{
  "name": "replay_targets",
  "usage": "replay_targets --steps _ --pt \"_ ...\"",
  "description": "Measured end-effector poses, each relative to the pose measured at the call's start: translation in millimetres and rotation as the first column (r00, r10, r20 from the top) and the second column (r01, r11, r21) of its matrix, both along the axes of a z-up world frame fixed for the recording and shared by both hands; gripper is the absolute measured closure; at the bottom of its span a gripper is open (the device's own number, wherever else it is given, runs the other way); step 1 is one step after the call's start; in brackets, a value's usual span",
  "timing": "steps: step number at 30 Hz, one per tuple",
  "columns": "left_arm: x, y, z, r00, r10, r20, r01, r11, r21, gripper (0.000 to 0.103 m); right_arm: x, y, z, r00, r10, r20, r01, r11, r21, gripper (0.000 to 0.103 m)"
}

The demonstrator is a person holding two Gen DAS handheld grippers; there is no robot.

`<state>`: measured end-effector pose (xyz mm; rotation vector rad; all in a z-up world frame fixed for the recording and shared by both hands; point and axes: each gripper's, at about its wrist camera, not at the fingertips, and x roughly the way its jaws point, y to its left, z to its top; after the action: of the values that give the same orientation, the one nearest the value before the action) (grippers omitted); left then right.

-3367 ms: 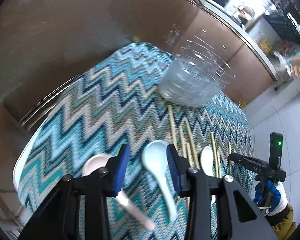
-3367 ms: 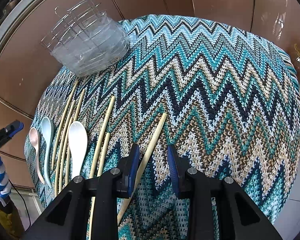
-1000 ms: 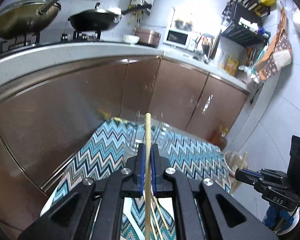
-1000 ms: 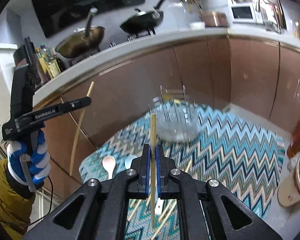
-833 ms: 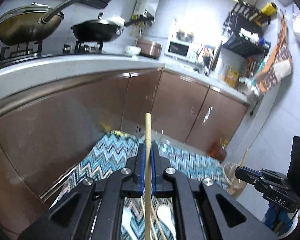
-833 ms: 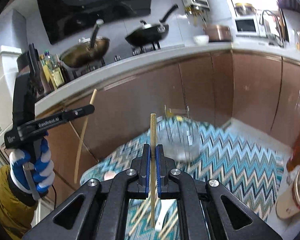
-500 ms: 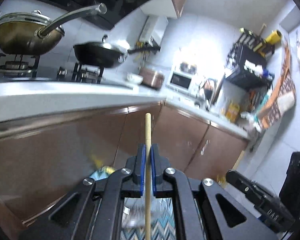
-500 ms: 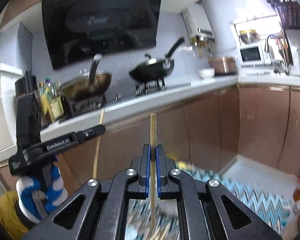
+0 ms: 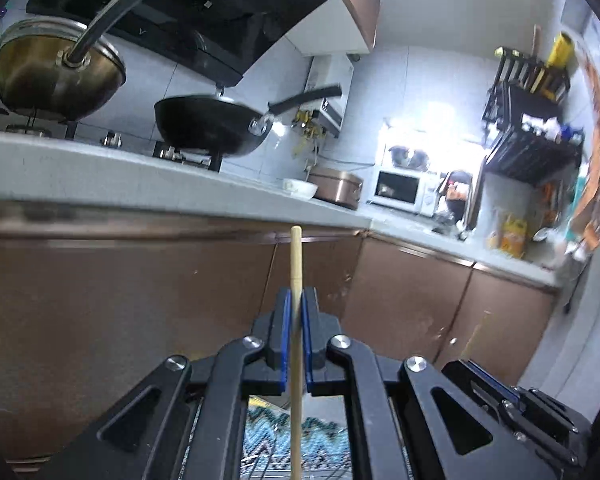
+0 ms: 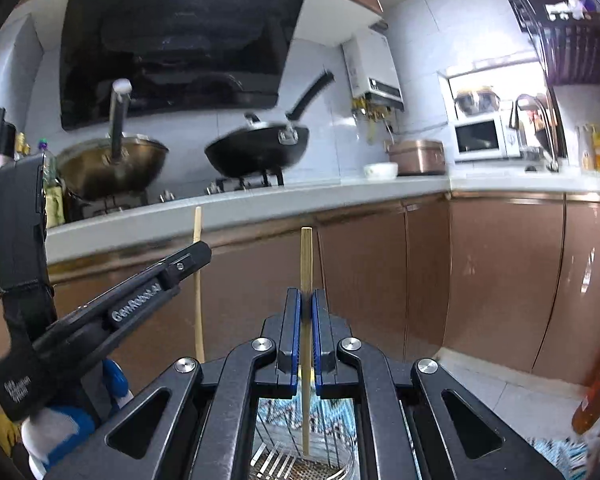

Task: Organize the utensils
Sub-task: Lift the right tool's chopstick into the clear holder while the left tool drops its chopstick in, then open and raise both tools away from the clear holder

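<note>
My left gripper (image 9: 295,304) is shut on a wooden chopstick (image 9: 296,264) held upright, its lower end reaching down over the wire utensil holder (image 9: 284,468) on the zigzag cloth (image 9: 320,436). My right gripper (image 10: 306,300) is shut on another chopstick (image 10: 306,256), also upright, its tip just above the perforated bottom of the holder (image 10: 300,460). In the right wrist view the left gripper (image 10: 198,254) and its chopstick (image 10: 198,312) stand to the left. The spoons and the other chopsticks are hidden.
Brown cabinet fronts (image 9: 100,288) and a grey counter (image 9: 100,160) with two pans (image 9: 208,124) rise behind the table. A microwave (image 9: 400,188) and a dish rack (image 9: 532,120) stand at the right. An oil bottle (image 10: 596,392) stands at the far right.
Both grippers have tilted up and moved toward the holder, so the views swung from the cloth to the counter. Each keeps hold of its chopstick, now upright over the holder.
</note>
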<state>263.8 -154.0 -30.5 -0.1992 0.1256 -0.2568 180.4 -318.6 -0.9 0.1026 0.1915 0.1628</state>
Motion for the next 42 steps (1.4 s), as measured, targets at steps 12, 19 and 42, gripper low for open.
replay_targets --steps 12,19,42 --pt "-22.6 3.8 -33.7 0.998 0.017 -0.066 -0.015 0.999 0.033 0.074 -9.5 0.8 -55.7 0.993 -0.028 -0.117 0.024 0.999 -0.035 0.080" --pt "-87.0 39.9 17.1 0.998 0.001 -0.066 0.004 0.997 0.082 0.061 -57.8 -2.1 -11.2 0.997 -0.038 -0.073 0.035 0.999 -0.036 0.075" --pt "-280.4 136.1 106.2 0.993 -0.028 -0.114 0.044 0.989 0.138 0.060 -267.8 11.0 93.4 0.999 -0.045 0.000 0.045 0.999 -0.007 0.075"
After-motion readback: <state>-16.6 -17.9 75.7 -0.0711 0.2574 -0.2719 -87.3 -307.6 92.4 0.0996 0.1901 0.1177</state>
